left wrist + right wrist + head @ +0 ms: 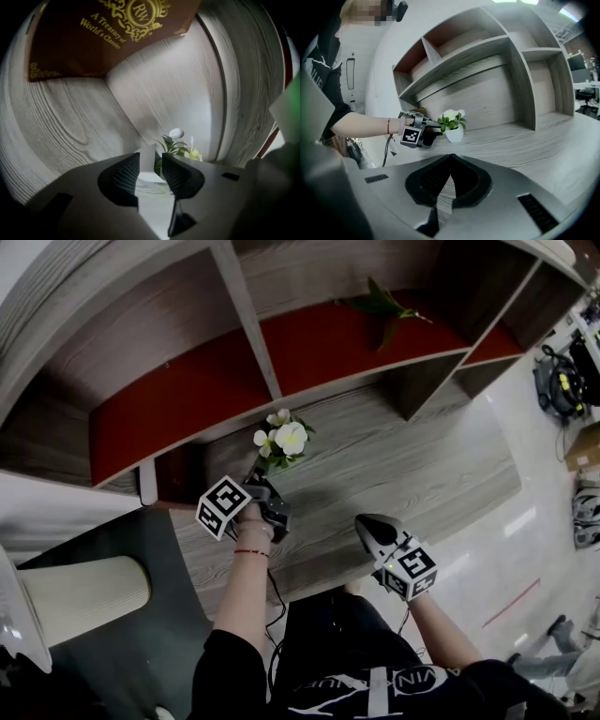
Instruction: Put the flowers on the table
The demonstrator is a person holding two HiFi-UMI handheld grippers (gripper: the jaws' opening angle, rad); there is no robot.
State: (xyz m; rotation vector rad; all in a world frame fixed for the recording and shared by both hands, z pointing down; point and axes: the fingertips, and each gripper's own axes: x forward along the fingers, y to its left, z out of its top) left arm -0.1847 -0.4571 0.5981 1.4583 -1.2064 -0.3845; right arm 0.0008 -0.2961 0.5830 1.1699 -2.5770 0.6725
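So the big shelf unit fills the top of the head view, with the wood tabletop running below it. The flowers are standing on that tabletop in their little white pot, about mid-frame, so the task looks pretty much done to me.

My left gripper is right there at the pot with its fingers spread apart. The pot sits just at the tips, and it isn't squeezed as far as I can tell. My right gripper is down at the lower right, well apart from everything, fingers closed on nothing.

What worries me is backing the left one out crooked. If a finger drags the pot's side or snags a leaf, that light, top-heavy little thing probably tips or skids.
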